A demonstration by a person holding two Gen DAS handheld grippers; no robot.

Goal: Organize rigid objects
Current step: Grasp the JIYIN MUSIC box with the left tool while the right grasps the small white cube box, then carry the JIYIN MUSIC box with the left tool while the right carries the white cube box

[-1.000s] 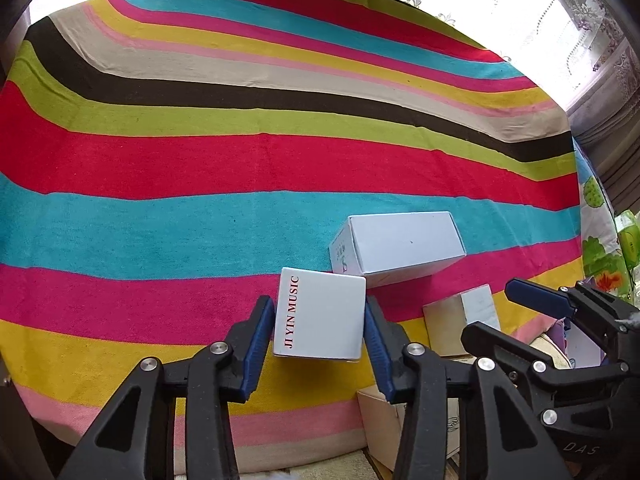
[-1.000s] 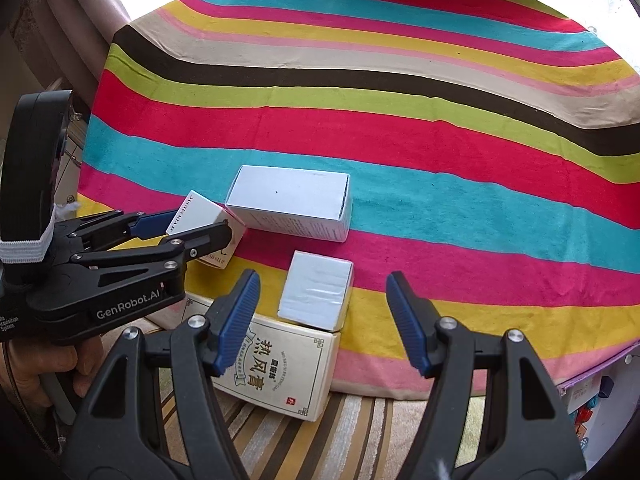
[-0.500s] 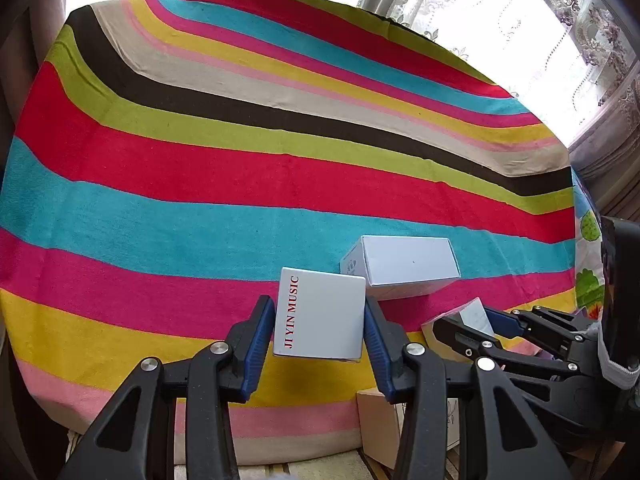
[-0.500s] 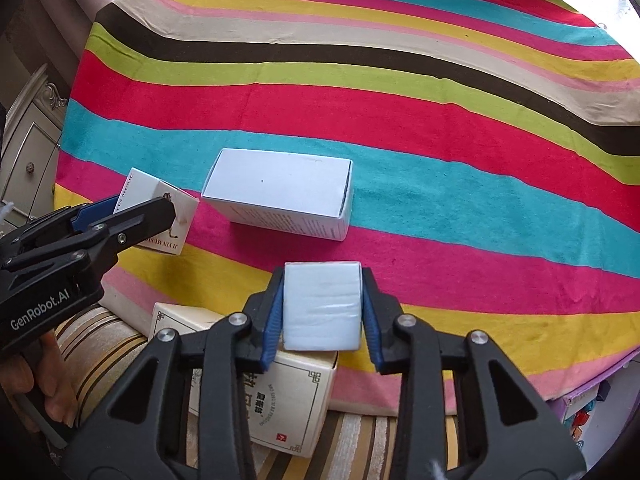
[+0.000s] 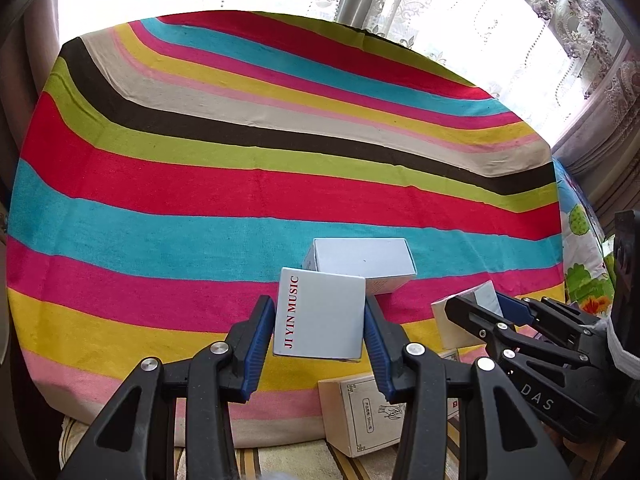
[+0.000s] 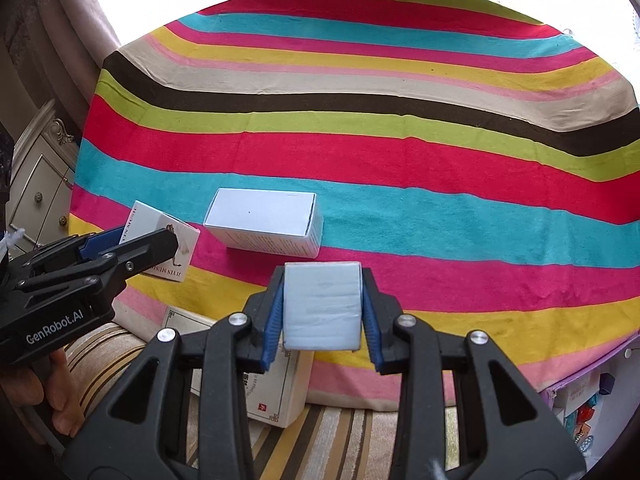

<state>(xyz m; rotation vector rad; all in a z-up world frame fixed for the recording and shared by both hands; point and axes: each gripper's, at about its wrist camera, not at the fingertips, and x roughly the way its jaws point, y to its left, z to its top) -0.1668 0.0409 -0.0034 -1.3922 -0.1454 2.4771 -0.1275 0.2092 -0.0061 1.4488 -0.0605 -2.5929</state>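
Note:
My left gripper (image 5: 319,330) is shut on a white box printed JI YIN MUSIC (image 5: 320,314) and holds it above the striped cloth (image 5: 240,184). It also shows in the right wrist view (image 6: 164,240). My right gripper (image 6: 322,308) is shut on a small plain white box (image 6: 321,306), lifted off a cream box with Chinese print (image 6: 276,392). A longer white box (image 6: 266,222) lies on the blue and pink stripes, beyond both grippers; it shows in the left wrist view (image 5: 362,258) too.
The cream printed box (image 5: 360,408) lies at the cloth's near edge on a striped cushion (image 6: 332,440). A white cabinet (image 6: 38,184) stands at the left. Curtains and a bright window (image 5: 440,4) lie behind the cloth.
My right gripper closed on the small white box and raised it off the cream box. Both grippers have lifted and pulled back, so more of the cloth shows.

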